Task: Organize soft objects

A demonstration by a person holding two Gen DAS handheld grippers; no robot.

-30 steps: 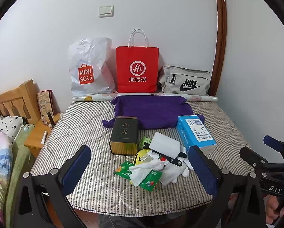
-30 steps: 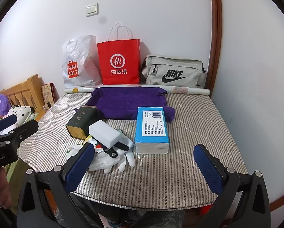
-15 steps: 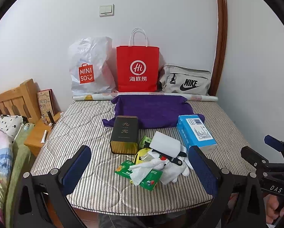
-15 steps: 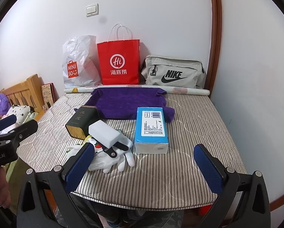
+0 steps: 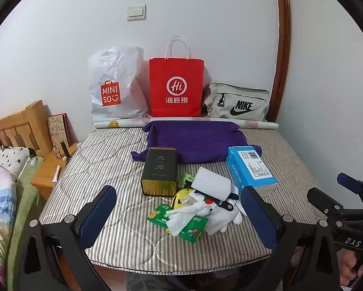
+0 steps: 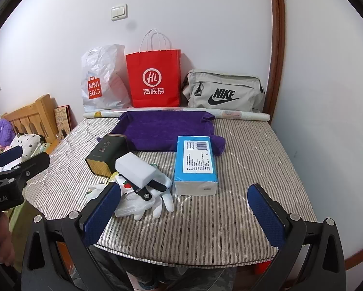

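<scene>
A purple towel (image 5: 193,140) (image 6: 169,131) lies spread at the back of the striped mattress (image 5: 103,160) (image 6: 254,174). In front of it sits a pile: a white sponge block (image 5: 211,181) (image 6: 134,168), white gloves (image 5: 223,218) (image 6: 157,201), a black clip (image 6: 142,191), a green tissue packet (image 5: 188,228) with a white tissue pulled out (image 5: 181,218). A blue tissue pack (image 5: 250,169) (image 6: 196,163) lies right of the pile, a dark tin (image 5: 160,171) (image 6: 106,155) left of it. My left gripper (image 5: 179,218) and right gripper (image 6: 183,213) both hover open near the front edge, holding nothing.
A white MINISO bag (image 5: 116,84), a red paper bag (image 5: 176,87), a grey Nike bag (image 5: 237,101) and a paper roll (image 6: 242,116) line the back wall. A wooden headboard (image 5: 16,126) and bedside stand (image 5: 50,167) are at the left. A wall bounds the right side.
</scene>
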